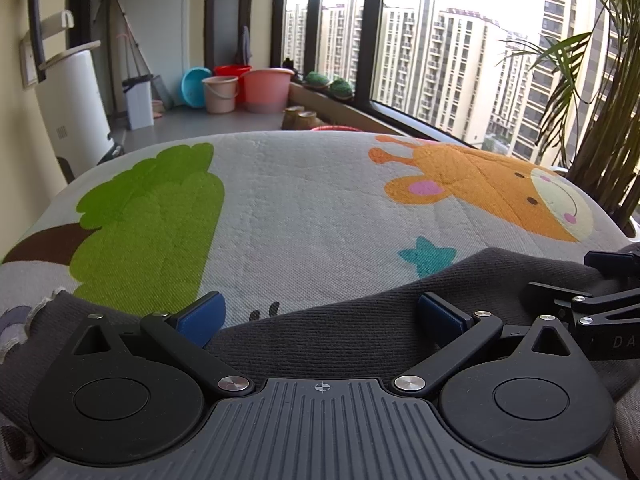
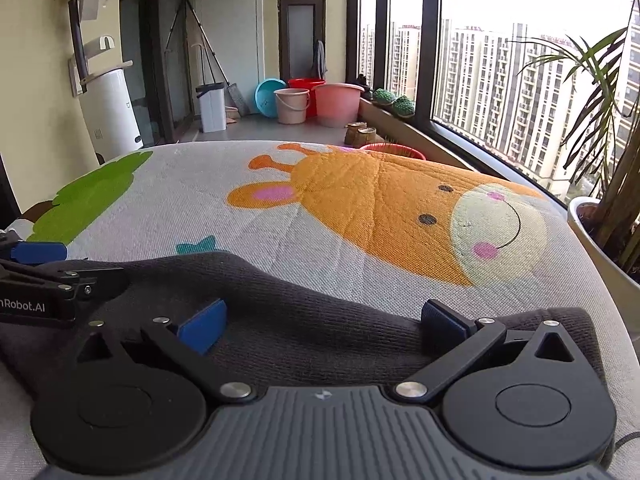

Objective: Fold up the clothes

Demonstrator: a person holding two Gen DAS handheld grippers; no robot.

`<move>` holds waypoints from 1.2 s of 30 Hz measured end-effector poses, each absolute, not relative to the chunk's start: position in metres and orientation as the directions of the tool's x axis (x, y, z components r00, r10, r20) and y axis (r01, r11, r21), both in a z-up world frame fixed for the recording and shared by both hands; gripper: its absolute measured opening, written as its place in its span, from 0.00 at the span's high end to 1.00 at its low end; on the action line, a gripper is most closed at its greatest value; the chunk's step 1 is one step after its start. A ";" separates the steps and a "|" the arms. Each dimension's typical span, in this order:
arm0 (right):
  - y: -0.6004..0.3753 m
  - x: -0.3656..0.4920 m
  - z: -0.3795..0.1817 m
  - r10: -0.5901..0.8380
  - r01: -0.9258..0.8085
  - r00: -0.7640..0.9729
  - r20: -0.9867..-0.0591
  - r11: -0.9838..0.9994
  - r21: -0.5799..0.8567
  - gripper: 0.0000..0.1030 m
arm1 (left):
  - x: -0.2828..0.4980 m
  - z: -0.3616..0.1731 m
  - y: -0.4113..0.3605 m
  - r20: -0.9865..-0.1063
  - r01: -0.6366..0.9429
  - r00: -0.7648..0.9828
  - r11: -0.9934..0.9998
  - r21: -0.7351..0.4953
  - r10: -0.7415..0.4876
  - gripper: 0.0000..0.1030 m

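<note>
A dark grey knitted garment [image 1: 344, 328] lies along the near edge of a cartoon-print quilt [image 1: 304, 208]. My left gripper [image 1: 320, 316] is open, its blue pads wide apart just above the garment's far edge. The right gripper's black frame shows at the right edge of the left wrist view [image 1: 592, 312]. In the right wrist view the same garment [image 2: 304, 312] lies under my right gripper [image 2: 324, 320], which is open over it. The left gripper [image 2: 40, 264] shows at the left, its blue pad above the cloth.
The quilt [image 2: 360, 208] shows a green tree, an orange giraffe and a teal star. A potted palm [image 2: 608, 184] stands at the right. Plastic buckets and basins [image 2: 316, 100] and a white bin sit on the balcony floor beyond, by the windows.
</note>
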State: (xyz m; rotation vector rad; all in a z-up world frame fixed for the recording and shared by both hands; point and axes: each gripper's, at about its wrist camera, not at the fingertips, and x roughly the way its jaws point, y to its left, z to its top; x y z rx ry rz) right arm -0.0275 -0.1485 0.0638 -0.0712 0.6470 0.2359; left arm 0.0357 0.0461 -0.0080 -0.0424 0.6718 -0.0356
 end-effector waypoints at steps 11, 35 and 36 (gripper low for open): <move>-0.149 -0.027 0.063 0.201 -0.240 0.771 -0.605 0.971 0.016 0.00 | 0.037 -0.007 0.041 -0.619 0.018 0.785 0.999 -0.029 -0.032 0.00; -0.157 -0.027 0.064 0.248 -0.309 0.758 -0.604 0.951 0.003 0.00 | 0.038 -0.002 0.054 -0.667 0.094 0.735 0.992 -0.082 -0.125 0.00; -0.158 -0.027 0.064 0.252 -0.309 0.756 -0.604 0.951 0.010 0.00 | 0.038 -0.002 0.054 -0.664 0.092 0.737 0.992 -0.082 -0.124 0.00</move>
